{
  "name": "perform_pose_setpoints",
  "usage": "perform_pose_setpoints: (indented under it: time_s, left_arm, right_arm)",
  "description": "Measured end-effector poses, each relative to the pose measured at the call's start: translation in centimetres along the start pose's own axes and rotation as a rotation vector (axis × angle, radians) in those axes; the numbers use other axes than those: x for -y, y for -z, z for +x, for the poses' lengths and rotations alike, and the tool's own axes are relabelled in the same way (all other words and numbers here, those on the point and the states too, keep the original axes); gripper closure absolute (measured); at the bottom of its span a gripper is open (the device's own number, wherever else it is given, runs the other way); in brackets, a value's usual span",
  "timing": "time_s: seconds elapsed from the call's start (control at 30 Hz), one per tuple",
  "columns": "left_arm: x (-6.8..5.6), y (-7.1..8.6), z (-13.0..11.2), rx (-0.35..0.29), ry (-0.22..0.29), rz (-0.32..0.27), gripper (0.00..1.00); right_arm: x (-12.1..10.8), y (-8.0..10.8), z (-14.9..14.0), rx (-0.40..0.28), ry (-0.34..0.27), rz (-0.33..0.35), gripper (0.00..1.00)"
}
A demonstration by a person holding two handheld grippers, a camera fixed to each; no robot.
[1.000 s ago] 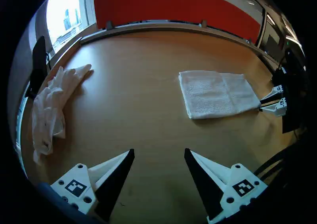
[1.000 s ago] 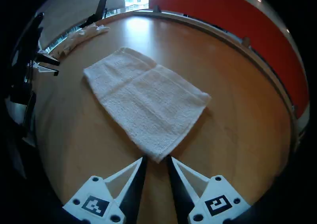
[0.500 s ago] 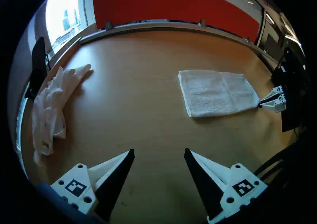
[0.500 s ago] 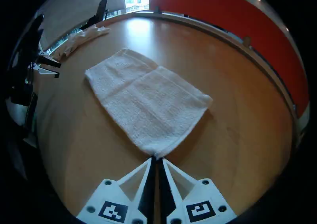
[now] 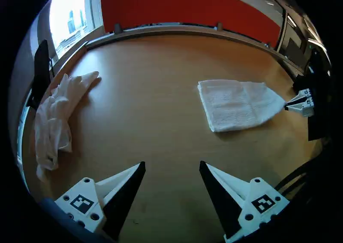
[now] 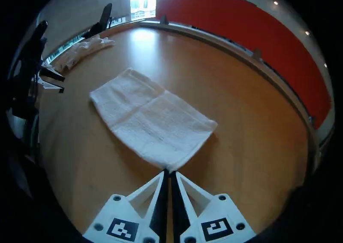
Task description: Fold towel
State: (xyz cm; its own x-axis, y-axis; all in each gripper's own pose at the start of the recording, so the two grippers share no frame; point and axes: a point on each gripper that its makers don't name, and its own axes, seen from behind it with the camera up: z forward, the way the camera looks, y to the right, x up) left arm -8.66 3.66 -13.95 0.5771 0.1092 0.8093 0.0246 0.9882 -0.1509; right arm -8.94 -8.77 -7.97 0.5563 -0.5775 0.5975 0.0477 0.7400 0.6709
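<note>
Right gripper view: right hand-held gripper (image 6: 169,173) is closed to a thin slit, with both fingers pinching the near corner of the towel (image 6: 148,120). The towel is white, folded into a rectangle, and lies on the wooden tabletop (image 6: 248,131). Its pinched corner is drawn to a point and looks slightly raised.

Left gripper view: left hand-held gripper (image 5: 172,163) is spread wide and holds nothing. It hangs over the tabletop, well apart from the towel. A crumpled white cloth (image 5: 53,114) lies along the tabletop's left edge. A red panel (image 5: 188,7) stands behind the far edge.
</note>
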Motion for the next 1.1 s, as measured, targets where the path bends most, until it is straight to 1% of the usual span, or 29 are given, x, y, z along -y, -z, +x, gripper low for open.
perform_pose_setpoints:
  time_s: [0.2,0.4,0.67,0.8,1.1]
  left_arm:
    - [-0.1,0.0,0.1,-0.005,0.008,-0.001,0.06]
    - [-0.2,0.2,0.3,-0.008,-0.003,-0.002,0.06]
    - [-0.6,0.5,0.4,-0.013,-0.006,-0.009,0.06]
    - [-0.7,0.6,0.5,-0.015,-0.009,-0.010,0.06]
    - [-1.1,0.9,0.5,-0.019,-0.003,-0.015,0.06]
  right_arm:
    - [-1.0,2.2,0.8,-0.032,-0.002,-0.031,0.96]
    - [-2.5,4.5,1.8,-0.058,0.021,-0.078,0.96]
    - [-3.9,7.1,3.1,-0.083,0.044,-0.116,0.96]
    - [-4.1,7.6,3.4,-0.091,0.058,-0.123,0.96]
    - [-2.9,6.9,4.3,-0.094,0.083,-0.097,0.96]
